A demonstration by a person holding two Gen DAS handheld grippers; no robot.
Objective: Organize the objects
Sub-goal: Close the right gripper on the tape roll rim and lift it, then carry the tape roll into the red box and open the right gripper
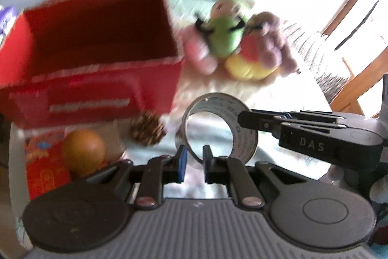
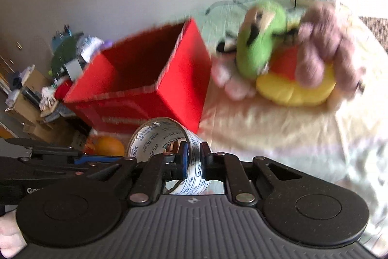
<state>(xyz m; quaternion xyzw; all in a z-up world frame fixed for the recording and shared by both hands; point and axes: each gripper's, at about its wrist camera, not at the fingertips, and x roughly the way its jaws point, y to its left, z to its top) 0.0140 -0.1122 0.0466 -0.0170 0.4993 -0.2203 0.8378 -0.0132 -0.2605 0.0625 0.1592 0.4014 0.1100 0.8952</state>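
Note:
A roll of printed packing tape (image 1: 219, 128) stands on edge near the table's front. My right gripper (image 2: 194, 157) is shut on the tape roll's wall (image 2: 167, 137); it reaches in from the right in the left wrist view (image 1: 245, 117). My left gripper (image 1: 194, 160) is nearly closed just in front of the roll's lower rim, with a narrow gap between its pads; I cannot tell whether it touches the roll. An open, empty red box (image 1: 97, 60) stands behind to the left, also in the right wrist view (image 2: 148, 84).
A pile of plush toys (image 1: 232, 40) lies right of the box, also in the right wrist view (image 2: 286, 52). A pine cone (image 1: 148, 129), an orange (image 1: 83, 152) and a red packet (image 1: 43, 166) lie in front of the box. A chair (image 1: 339, 69) stands at the right.

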